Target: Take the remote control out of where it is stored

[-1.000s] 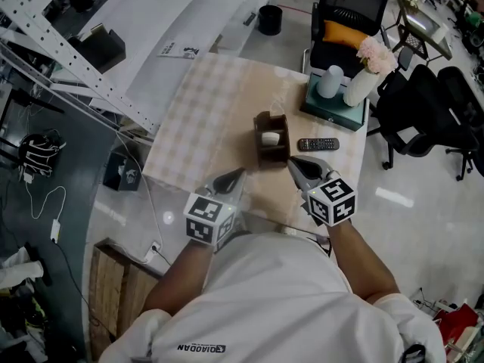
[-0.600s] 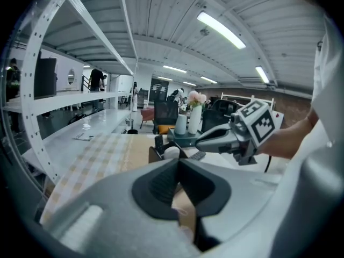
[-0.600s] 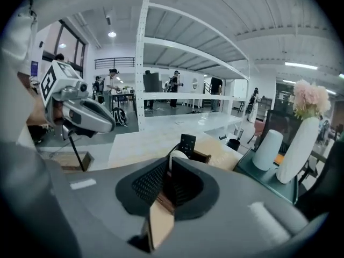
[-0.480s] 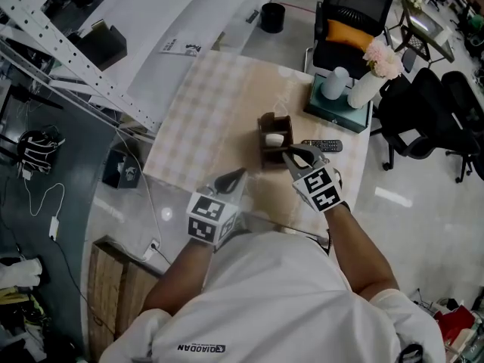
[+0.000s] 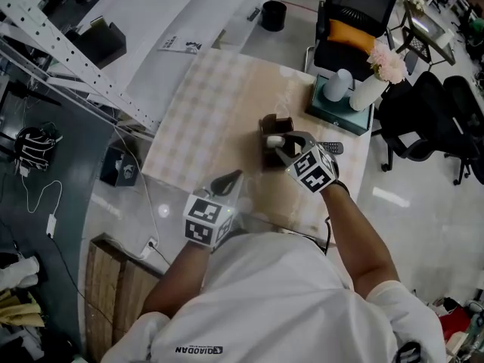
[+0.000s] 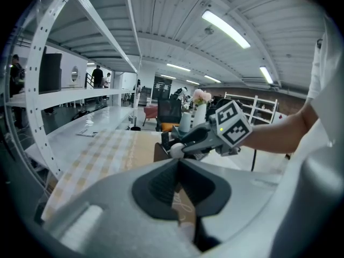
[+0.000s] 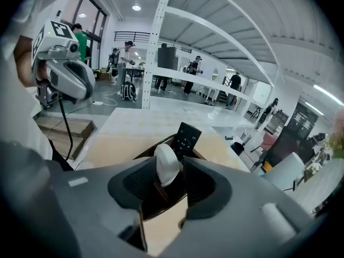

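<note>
A brown holder [image 5: 266,123] stands mid-table. A white remote [image 5: 272,140] stands upright in it, and a black remote [image 7: 185,140] stands in the compartment behind. My right gripper [image 5: 280,145] is at the holder; its jaws have just been opening and now stand open on either side of the white remote's top [image 7: 166,156], not pressing it. Another black remote [image 5: 331,147] lies on the table right of the holder, half hidden by that gripper. My left gripper [image 5: 230,179] hovers shut near the table's front edge, holding nothing.
A teal box [image 5: 333,104] with a white cup and a flower vase [image 5: 367,89] sits at the back right corner. Office chairs [image 5: 355,13] stand beyond the table. Metal shelving [image 5: 68,59] runs along the left. The checked tabletop [image 5: 204,112] spreads left of the holder.
The right gripper has come forward and down to the holder, rolling as it went. Its jaws went from shut to open around the white remote. The left gripper stayed put.
</note>
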The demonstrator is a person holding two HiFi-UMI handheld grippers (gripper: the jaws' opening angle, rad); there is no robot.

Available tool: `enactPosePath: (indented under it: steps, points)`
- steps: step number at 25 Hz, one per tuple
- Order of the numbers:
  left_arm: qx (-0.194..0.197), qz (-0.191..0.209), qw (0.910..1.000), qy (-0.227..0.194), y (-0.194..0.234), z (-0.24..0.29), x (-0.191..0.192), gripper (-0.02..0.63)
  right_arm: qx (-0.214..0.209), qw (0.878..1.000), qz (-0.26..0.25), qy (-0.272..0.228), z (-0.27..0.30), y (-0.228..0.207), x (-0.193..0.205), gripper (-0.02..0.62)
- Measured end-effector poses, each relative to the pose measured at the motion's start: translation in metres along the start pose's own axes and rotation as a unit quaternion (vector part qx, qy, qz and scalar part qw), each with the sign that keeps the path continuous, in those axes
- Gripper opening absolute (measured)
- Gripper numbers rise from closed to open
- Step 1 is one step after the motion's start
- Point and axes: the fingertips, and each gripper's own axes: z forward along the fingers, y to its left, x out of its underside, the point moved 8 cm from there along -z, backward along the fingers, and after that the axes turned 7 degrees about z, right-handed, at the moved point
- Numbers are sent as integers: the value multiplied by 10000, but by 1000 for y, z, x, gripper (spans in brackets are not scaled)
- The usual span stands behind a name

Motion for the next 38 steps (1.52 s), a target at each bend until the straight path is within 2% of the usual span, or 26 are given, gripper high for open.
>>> enactPosePath:
  steps: [2,6,13,18,29,35,38]
  points:
    - [-32,-34,10000,5,2,-1,2,3,-113,9999,-45,59,6,-2,-1,178]
    - [-94,-100,9999,18,5,-4,5,3,-288,9988,-259,287,17,-2,0,179]
    - [-154,-158,9997,41,6,-8,9,3,-404,9978,-436,283,18,2,-2,128]
    - [-148,-134,9998,14,5,-7,7,3,-443,9987,-223,107,11,-2,-4,115]
    - [-109,-62,9999,3,-5,-4,3,3,-473,9968,-15,-642,-36,-7,-28,115]
    - [-95,-33,9999,-28,-15,-1,0,3,-452,9888,443,-1355,-68,-11,-40,97]
    - [-77,-25,10000,-29,-22,1,0,3,-425,9823,872,-1600,-85,-17,-37,97]
